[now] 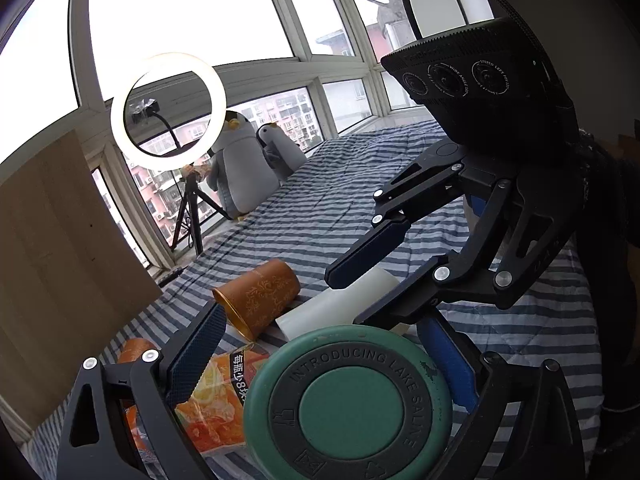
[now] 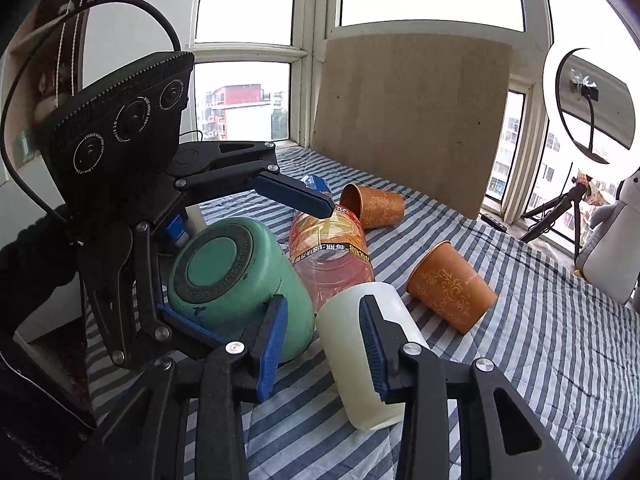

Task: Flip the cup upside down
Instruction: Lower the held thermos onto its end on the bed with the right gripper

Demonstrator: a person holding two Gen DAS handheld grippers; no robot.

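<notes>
Mug (image 1: 348, 404) hides its mouth, left tool (image 1: 320, 360) spread around it, right tool (image 2: 324, 344) apart

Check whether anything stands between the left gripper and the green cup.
Nothing visible does: the green cup lies on its side, base toward the camera, already between the open fingers of the left gripper.

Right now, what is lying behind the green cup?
Behind the green cup lies a drink bottle with an orange label, on its side, and past it an orange cup, also tipped over. The bottle's near side is hidden by the green cup.
</notes>
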